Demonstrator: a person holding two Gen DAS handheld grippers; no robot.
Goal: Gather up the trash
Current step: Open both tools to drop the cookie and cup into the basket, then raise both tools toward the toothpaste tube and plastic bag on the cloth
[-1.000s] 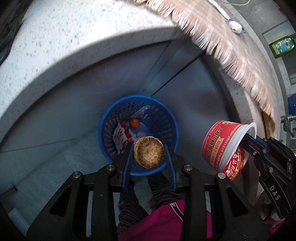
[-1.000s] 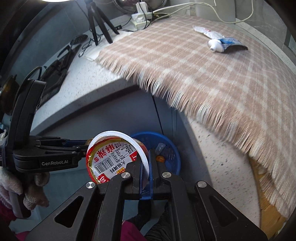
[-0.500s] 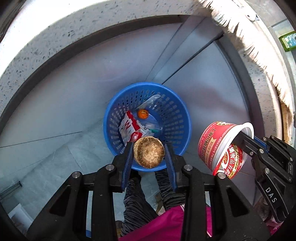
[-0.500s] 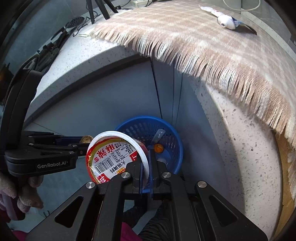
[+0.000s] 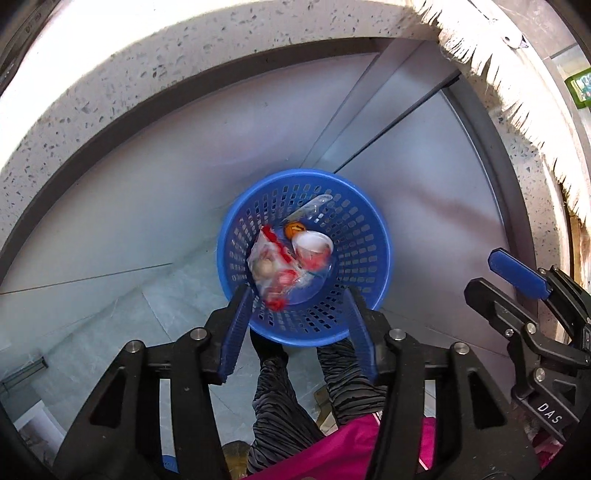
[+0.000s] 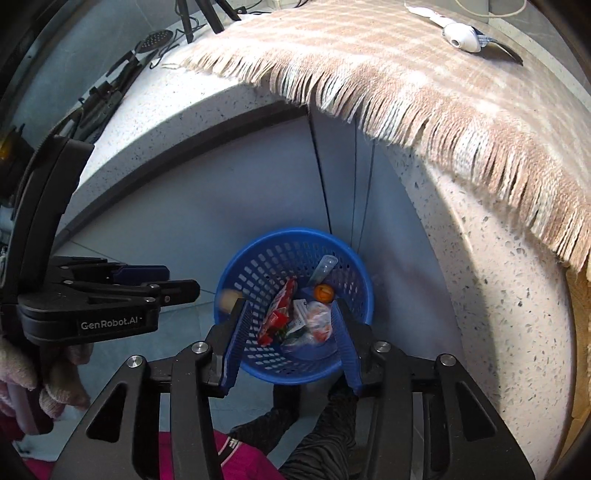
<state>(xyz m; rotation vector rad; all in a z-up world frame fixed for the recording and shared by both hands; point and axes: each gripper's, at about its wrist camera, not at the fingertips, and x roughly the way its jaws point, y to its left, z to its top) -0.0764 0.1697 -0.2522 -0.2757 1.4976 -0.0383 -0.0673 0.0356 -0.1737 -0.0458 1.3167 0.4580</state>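
A blue perforated basket (image 5: 356, 225) (image 6: 258, 267) stands on the floor right below both grippers. My left gripper (image 5: 297, 326) (image 6: 177, 286) hangs over its near rim, jaws opening, nothing between them. My right gripper (image 6: 291, 332) (image 5: 496, 282) is beside it, jaws also opening and empty. A red-and-white noodle cup (image 5: 313, 244) (image 6: 318, 319) shows blurred inside the basket. A round brown cake (image 5: 264, 267) (image 6: 229, 297) is a falling blur at the basket. A red wrapper (image 5: 275, 251) (image 6: 277, 314) and an orange cap (image 5: 293, 229) (image 6: 323, 292) lie in there too.
A speckled stone counter (image 6: 192, 99) curves above the basket, with grey cabinet doors (image 5: 192, 192) under it. A fringed plaid cloth (image 6: 424, 74) hangs over the counter edge with a tube (image 6: 461, 35) on it. The person's legs (image 5: 280, 398) stand close to the basket.
Both grippers sank toward the basket and then let go. The cup left the right gripper and the brown cake left the left one; both dropped into the basket.
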